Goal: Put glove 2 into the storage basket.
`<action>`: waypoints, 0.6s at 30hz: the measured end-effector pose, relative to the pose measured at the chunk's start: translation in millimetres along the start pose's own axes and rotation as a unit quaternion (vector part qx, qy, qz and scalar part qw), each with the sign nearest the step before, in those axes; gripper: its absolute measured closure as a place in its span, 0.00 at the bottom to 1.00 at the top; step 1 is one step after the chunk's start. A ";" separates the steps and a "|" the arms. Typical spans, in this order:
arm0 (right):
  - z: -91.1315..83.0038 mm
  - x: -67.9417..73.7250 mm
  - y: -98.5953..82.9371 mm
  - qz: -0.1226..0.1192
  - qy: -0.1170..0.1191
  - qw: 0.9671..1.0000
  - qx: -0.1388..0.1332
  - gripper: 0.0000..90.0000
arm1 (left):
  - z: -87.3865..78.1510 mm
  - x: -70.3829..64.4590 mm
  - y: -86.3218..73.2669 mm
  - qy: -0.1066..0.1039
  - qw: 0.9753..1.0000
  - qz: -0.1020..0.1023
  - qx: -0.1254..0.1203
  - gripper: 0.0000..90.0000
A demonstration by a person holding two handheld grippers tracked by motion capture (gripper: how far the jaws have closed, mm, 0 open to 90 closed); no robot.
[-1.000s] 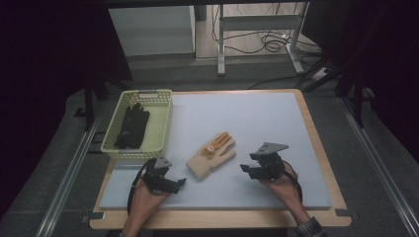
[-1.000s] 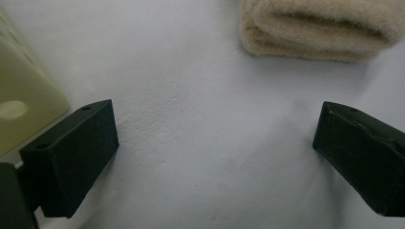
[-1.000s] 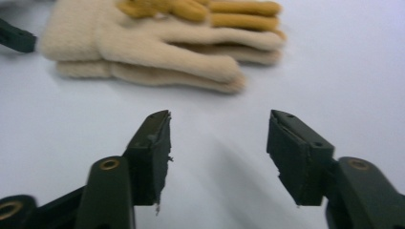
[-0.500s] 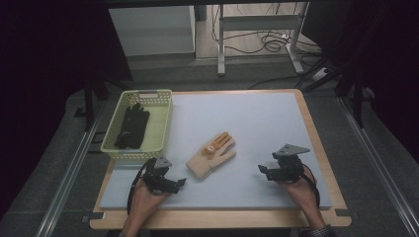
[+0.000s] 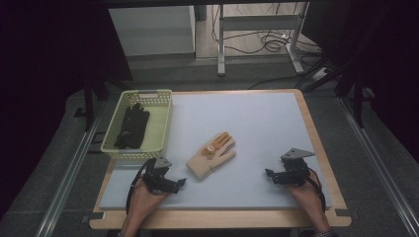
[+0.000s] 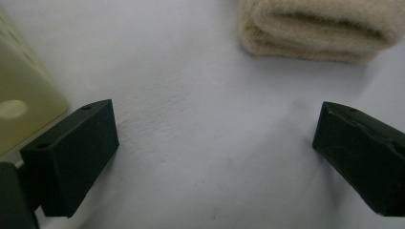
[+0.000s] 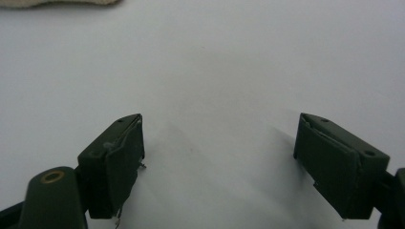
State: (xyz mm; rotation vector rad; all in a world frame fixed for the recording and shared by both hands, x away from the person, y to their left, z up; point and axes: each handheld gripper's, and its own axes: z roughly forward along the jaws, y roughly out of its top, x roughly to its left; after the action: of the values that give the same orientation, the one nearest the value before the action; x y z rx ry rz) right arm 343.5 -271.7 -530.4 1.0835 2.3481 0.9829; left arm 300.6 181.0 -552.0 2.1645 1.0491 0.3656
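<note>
a beige glove [image 5: 211, 156] lies flat near the middle of the pale blue mat [image 5: 257, 123], its cuff toward the person and its fingers pointing away and a little to the right, with orange showing on the fingers and a small round patch on the back. in the left gripper view its fuzzy cuff edge [image 6: 315, 28] sits at the top, ahead of the jaws and apart from them. the left gripper [image 5: 174, 181] rests on the mat just beside the cuff, held in the person's left hand [image 5: 143, 197]; its jaws are spread wide with only bare mat between them, grasping nothing. the right gripper [image 5: 272, 176] rests well apart from the glove toward the right side of the mat, held in the right hand [image 5: 307, 192]; its jaws too are spread wide over bare mat and grip nothing, with a sliver of the glove [image 7: 62, 2] at the top edge of the right gripper view. at the mat's far left stands a pale yellow-green basket [image 5: 160, 129] with a pair of black gloves [image 5: 132, 125] lying inside it. the mat lies on a wooden table [image 5: 318, 143].
</note>
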 end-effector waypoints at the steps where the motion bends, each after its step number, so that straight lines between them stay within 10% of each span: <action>1: 0.0 0.3 -0.1 -0.001 -0.001 1.000 0.000 0.18 | -0.2 0.0 0.0 0.000 1.000 0.001 0.000 0.02; 9: 0.2 0.6 -0.5 -0.001 -0.004 1.000 0.000 0.18 | -5.7 -4.5 10.3 -0.024 1.000 0.012 0.017 0.02; 18: 0.1 0.7 -0.6 -0.001 -0.004 1.000 0.000 0.18 | 0.1 -22.6 57.2 -0.055 0.997 0.044 0.021 0.00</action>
State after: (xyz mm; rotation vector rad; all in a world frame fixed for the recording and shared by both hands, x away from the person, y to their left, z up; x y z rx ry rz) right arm 342.9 -271.5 -530.9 1.0836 2.3407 0.9765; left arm 319.3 138.8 -511.4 2.2469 0.9099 0.2626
